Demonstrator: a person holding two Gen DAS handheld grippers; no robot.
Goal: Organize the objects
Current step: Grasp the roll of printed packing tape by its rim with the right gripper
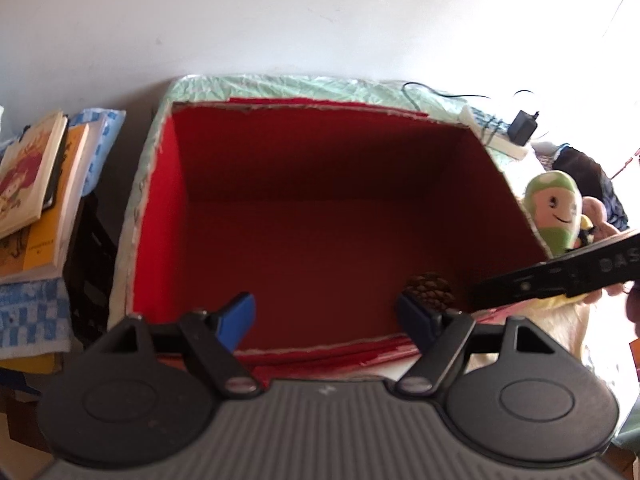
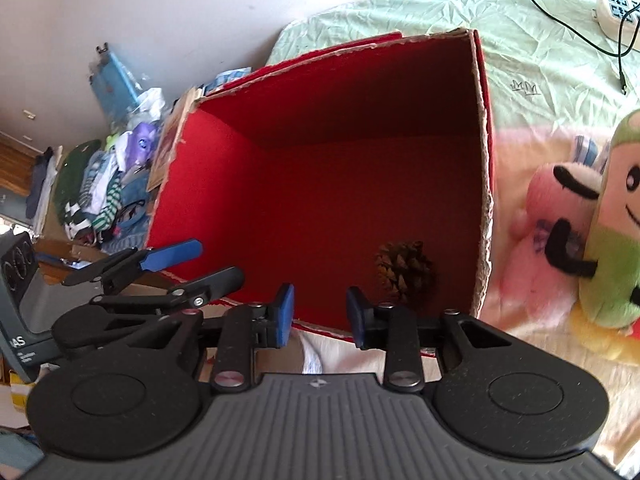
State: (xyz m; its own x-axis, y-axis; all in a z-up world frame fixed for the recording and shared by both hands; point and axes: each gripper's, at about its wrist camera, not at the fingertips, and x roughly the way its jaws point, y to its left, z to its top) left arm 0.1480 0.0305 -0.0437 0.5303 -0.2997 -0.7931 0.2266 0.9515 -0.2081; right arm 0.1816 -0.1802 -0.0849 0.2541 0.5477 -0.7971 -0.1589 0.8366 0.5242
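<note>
Sunlit white wall [image 1: 280, 12], green bedsheet [image 2: 540, 40]

A stack of books [image 1: 36, 196] left of the bed, a charger [image 1: 523, 127] and power strip [image 2: 616, 12] on the green sheet [image 2: 540, 52]

The open cardboard box [image 1: 312, 216] is red inside and stands on a bed with a pale green sheet [image 2: 532, 40]; its top edges are rough. A brown pine cone [image 2: 404, 272] lies alone on the box floor, in a near corner. Just outside that wall, two plush toys lean together: a green one with a smiling face [image 2: 616, 240] and a pink one [image 2: 536, 232].
</note>
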